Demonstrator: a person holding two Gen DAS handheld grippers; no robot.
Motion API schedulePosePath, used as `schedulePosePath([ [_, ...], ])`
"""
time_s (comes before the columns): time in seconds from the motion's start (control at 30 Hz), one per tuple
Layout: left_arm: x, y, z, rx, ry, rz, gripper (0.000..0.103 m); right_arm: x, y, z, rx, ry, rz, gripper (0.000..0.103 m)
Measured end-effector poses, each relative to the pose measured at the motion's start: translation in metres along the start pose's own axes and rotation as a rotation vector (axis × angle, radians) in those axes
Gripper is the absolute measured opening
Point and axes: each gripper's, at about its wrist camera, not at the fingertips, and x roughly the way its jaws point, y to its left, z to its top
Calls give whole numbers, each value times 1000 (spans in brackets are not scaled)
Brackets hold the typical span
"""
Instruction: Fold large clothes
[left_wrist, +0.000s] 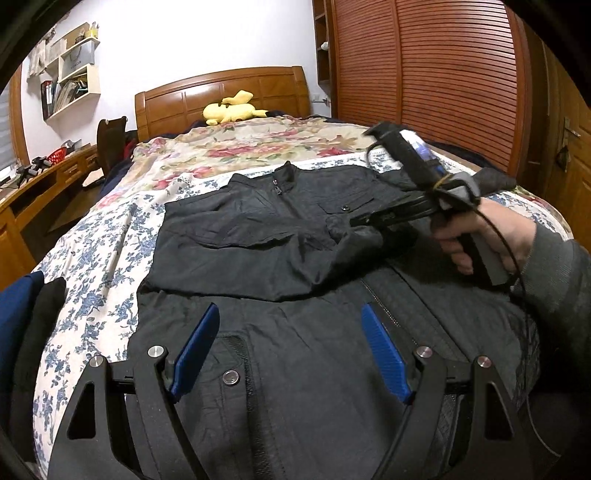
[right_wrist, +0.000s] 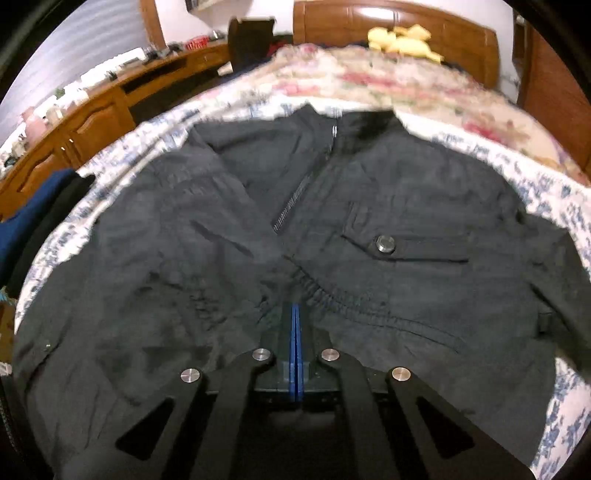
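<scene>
So the black jacket (left_wrist: 258, 229) is spread across the bed (left_wrist: 92, 258), collar (left_wrist: 282, 173) pointing toward the headboard (left_wrist: 221, 96) at 12 o'clock, zipper running down the middle, on top of the blue-flowered sheet. One sleeve is already laid over the chest; you can see its elastic cuff (right_wrist: 332, 291) bunched right in front of the right hand-held gripper (right_wrist: 294, 314) in the right wrist view. That gripper's blue pads are pressed flat together with the cuff fabric at the tips, though the shot is blurry enough that I can't swear how much cloth is actually pinched between them. In the left wrist view it comes in from 3 o'clock, with the person's hand (left_wrist: 480, 240) wrapped around the handle, its nose down on the jacket near the snap pocket (left_wrist: 345, 208). The left hand-held gripper (left_wrist: 291, 350) hangs over the hem end of the jacket at 6 o'clock, blue fingers (left_wrist: 195, 354) spread wide with nothing between them. A yellow plush (left_wrist: 232, 109) sits up by the headboard, a wooden worktop (left_wrist: 44, 177) runs along at 9 o'clock, and some folded dark-blue and black clothes (left_wrist: 26, 314) lie at the bed's edge around 8 o'clock.
</scene>
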Motion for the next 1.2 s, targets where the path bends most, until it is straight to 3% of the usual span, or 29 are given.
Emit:
schedulePosePath([
  [0.17, -4, 1, 4, -11, -17, -7, 80, -50, 3, -12, 4, -138, -16, 0],
  [0.3, -3, -1, 7, -12, -20, -7, 80, -63, 2, -13, 18, -178, -17, 0],
  [0.33, -2, -1, 8, -12, -20, -7, 80, -60, 3, -16, 15, -172, -24, 5],
  [0.4, -1, -2, 8, -11, -18, -5, 80, -48, 6, -12, 16, -147, -52, 31],
  [0.43, -1, -2, 8, -11, -17, -6, 80, -41, 8, -10, 20, -135, -56, 59],
  [0.47, 0, -2, 8, -10, -13, -4, 80, -34, 10, -8, 31, -118, -45, 73],
  [0.63, 5, -1, 4, -12, 5, -1, 80, 16, 14, 0, 59, 55, 2, 70],
  [0.67, 5, -1, 4, -10, 6, 0, 80, 24, 17, -1, 35, 80, 0, 54],
  [0.7, 4, -1, 3, -7, 6, 2, 80, 27, 21, -4, -3, 84, -42, 49],
  [0.77, 3, -1, 3, -7, 3, 4, 80, 22, 24, -5, -26, 68, -51, 21],
  [0.8, 2, 1, 4, -17, -2, 3, 80, 16, 25, -5, -29, 45, -49, 14],
  [0.9, 0, 5, 5, -39, -6, -6, 80, -15, 28, -8, -15, -88, -95, 11],
  [1.0, -4, 8, 8, -52, -23, -10, 80, -52, 29, -22, 10, -200, -83, 11],
  [1.2, -13, 11, 14, -58, -63, -24, 80, -90, 45, -67, 30, -248, -97, 11],
])
